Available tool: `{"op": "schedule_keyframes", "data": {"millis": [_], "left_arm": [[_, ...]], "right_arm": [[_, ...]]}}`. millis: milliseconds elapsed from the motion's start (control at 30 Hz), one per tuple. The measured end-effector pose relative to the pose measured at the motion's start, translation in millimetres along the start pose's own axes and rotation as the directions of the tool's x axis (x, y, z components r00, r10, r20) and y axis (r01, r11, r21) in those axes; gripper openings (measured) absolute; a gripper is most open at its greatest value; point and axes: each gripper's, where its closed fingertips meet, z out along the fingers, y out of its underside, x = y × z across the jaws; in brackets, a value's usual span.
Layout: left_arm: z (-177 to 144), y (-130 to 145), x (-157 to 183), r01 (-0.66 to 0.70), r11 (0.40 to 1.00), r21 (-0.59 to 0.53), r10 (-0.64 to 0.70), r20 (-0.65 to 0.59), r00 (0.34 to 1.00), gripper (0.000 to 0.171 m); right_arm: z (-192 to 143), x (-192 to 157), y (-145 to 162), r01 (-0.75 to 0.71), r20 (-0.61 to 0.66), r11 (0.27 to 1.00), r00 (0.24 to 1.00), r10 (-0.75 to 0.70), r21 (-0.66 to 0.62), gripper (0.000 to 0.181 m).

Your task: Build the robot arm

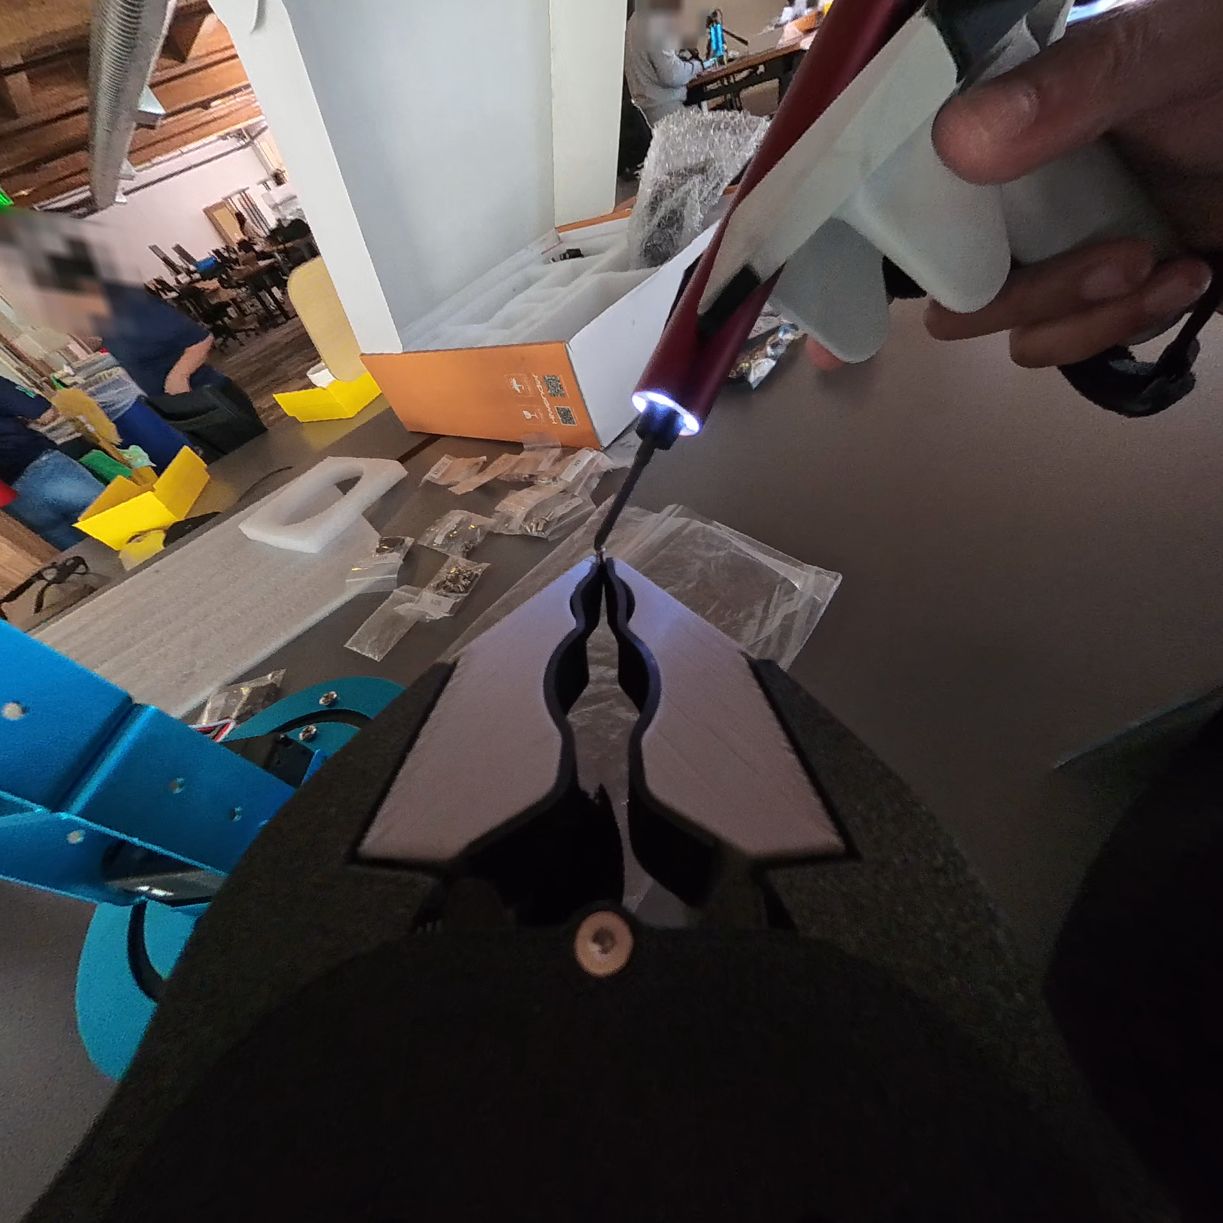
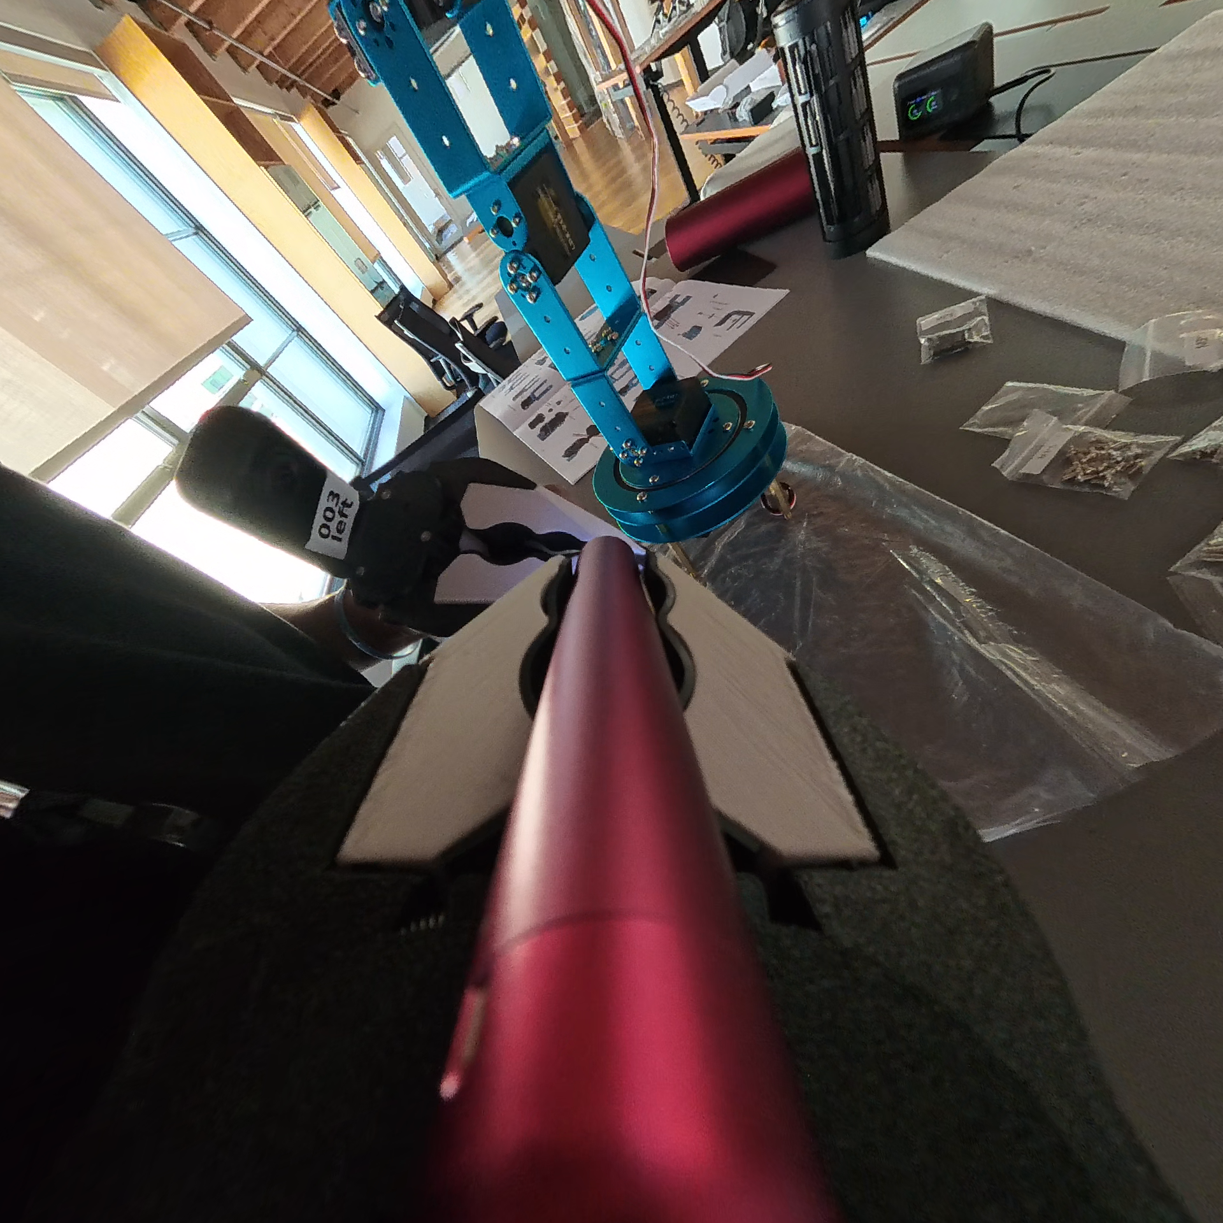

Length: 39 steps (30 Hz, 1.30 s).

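Observation:
My left gripper (image 1: 602,570) is shut, its tips pinching what looks like a small screw (image 1: 599,553) above a clear plastic bag (image 1: 715,582). My right gripper (image 2: 609,562) is shut on a red electric screwdriver (image 2: 615,827). In the left wrist view the screwdriver (image 1: 701,304) has its ring light on, and its thin bit (image 1: 622,493) touches the screw at my left tips. The right gripper (image 1: 728,291) shows there, held by a hand. The left gripper (image 2: 562,546) shows in the right wrist view, just left of the screwdriver's nose. A blue metal robot arm (image 2: 582,317) stands on a round base (image 2: 688,476) just beyond.
Small bags of screws (image 1: 456,576) lie on the dark table (image 1: 959,562), also seen in the right wrist view (image 2: 1085,456). An orange and white box (image 1: 503,390), white foam (image 1: 324,503), printed sheets (image 2: 701,317), a black bottle (image 2: 837,119) and a red cylinder (image 2: 741,212) surround the spot. People sit in the background. Across from one pair of fingers to the other is roughly 6 cm.

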Motion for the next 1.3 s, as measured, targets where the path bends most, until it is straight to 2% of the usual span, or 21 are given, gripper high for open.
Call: {"op": "schedule_keyframes", "data": {"millis": [167,267,433,1300], "left_arm": [[-1.7,-1.1,1.2,-0.003,1.0,0.0,0.003,-0.006,1.0,0.0],[-1.6,-0.4,1.4,-0.029,1.0,-0.008,0.029,-0.003,1.0,0.0],[-1.9,0.2,3.8,-0.047,0.999,-0.006,0.047,-0.013,0.999,0.0],[-3.8,4.9,4.0,-0.029,0.999,-0.015,0.029,-0.019,0.999,0.0]], "right_arm": [[-1.5,3.0,5.1,0.029,-0.025,0.999,0.999,-0.03,-0.039,0.023],[-2.1,-0.7,-0.9,0.032,-0.014,0.999,0.999,-0.032,-0.005,0.023],[-0.8,-2.0,-1.3,0.035,-0.012,0.999,0.999,-0.035,-0.021,0.024],[1.9,-2.3,5.0,0.017,-0.005,0.999,1.0,-0.017,-0.037,0.024]]}}
